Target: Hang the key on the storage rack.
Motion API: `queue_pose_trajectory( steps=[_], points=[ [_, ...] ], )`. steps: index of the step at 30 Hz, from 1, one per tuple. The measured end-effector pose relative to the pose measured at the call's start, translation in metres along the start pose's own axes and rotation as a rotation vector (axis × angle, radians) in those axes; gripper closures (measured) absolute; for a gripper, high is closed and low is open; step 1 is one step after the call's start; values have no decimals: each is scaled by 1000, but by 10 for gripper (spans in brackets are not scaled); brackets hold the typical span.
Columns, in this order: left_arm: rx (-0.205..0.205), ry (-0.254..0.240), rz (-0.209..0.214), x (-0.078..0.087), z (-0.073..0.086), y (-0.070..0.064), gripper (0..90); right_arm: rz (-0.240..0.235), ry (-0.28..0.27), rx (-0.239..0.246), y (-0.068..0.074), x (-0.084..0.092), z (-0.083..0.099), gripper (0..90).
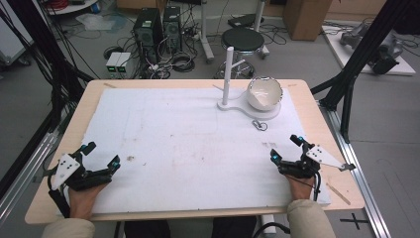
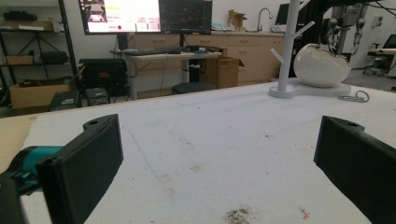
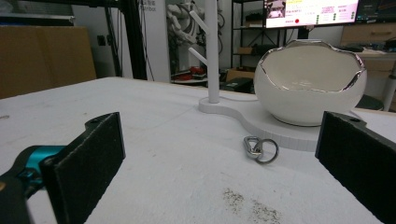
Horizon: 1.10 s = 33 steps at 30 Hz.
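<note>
Table [image 1: 317, 106] covered by a stained white foam sheet [image 1: 188, 144], in a cluttered lab.

A white stand [image 1: 229, 74] with pegs is seen at the sheet's far right, and an egg-shaped white bowl [image 1: 264, 92] is set on the stand's base. A metal clip with ring [image 1: 259, 124] lies just in front of that base. Nearer than the stand, the left gripper [image 1: 101, 154] and right gripper [image 1: 285, 148] are held at the sheet's near corners, jaws spread wide and empty. Beyond the stand, a black stool [image 1: 242, 38], computer towers [image 1: 158, 27] and floor cables are seen.
</note>
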<state>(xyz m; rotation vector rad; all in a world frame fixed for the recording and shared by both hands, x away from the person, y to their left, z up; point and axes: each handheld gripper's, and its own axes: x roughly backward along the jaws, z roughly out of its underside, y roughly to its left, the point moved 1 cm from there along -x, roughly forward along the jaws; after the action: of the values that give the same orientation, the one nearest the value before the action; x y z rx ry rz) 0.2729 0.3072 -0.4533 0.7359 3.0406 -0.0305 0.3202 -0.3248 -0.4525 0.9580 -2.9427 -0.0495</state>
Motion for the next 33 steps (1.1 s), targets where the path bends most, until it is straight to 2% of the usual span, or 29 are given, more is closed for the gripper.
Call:
queue_pose_trajectory(
  steps=[7,10,13,15,18,22,24,26,31,33],
  points=[
    [-6,4,1,0,0,0,17,0,2,-5,1,0,0,5],
    [4,12,-2,-1,0,0,17,-1,5,-8,2,1,0,5],
    [5,10,-4,-1,0,1,17,0,1,10,2,0,0,5],
    [17,17,-12,-2,0,2,17,0,0,-3,2,1,0,5],
    [10,11,-8,-1,0,1,17,-3,1,0,0,0,0,5],
    [12,8,-8,0,0,1,17,2,36,-26,-2,-3,-2,5],
    [13,5,-7,0,0,1,17,21,72,-7,-4,-5,-4,5],
    [13,3,-6,0,0,1,17,26,96,-16,-7,-6,-8,5],
    [14,5,-5,0,0,1,17,17,154,-33,-18,-11,-27,5],
    [14,5,-5,0,0,1,17,4,180,-25,-24,-16,-37,5]
  ],
)
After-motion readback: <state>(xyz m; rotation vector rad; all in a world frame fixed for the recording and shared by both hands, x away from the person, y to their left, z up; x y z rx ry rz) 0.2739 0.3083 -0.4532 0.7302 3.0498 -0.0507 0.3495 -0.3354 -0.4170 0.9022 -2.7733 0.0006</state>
